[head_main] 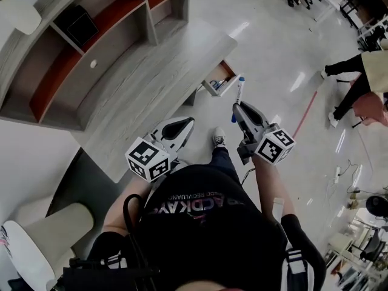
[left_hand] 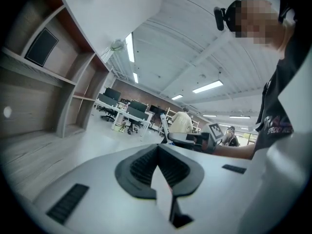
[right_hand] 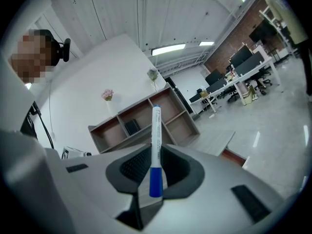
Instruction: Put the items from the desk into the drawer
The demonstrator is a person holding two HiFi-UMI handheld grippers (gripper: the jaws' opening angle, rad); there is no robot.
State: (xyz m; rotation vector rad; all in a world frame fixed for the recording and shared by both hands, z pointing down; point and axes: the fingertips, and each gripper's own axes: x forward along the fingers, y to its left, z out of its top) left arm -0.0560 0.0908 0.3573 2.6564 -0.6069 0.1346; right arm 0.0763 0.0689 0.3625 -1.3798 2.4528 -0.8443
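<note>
**Desk:** What has the right gripper (head_main: 237,107) got?

**Photographer:** A white marker (head_main: 239,91), clamped between its jaws. In the right gripper view it stands up out of the black pads (right_hand: 131,167), with its blue cap (right_hand: 155,182) nearest the camera.

**Desk:** Where is the marker in the room?

**Photographer:** Off the desk (head_main: 151,65) and out over the pale floor (head_main: 273,47). It is just beside the open drawer (head_main: 212,91) at the desk's right end, not inside it.

**Desk:** And the left gripper (head_main: 189,121)?

**Photographer:** Its jaws are together with nothing between them. It hangs just beside the desk's near edge, left of the right gripper and apart from it.

**Desk:** Is anything in the drawer?

**Photographer:** Small things show against its orange inside, too small to name.

**Desk:** What else is in the shot?

**Photographer:** A grey shelf unit (head_main: 91,35) with orange backs stands along the far side of the desk. A black box (head_main: 76,24) sits in one of its compartments. The person's shoe (head_main: 218,138) shows on the floor between the two grippers. Another person (head_main: 374,71) is at the far right.
</note>
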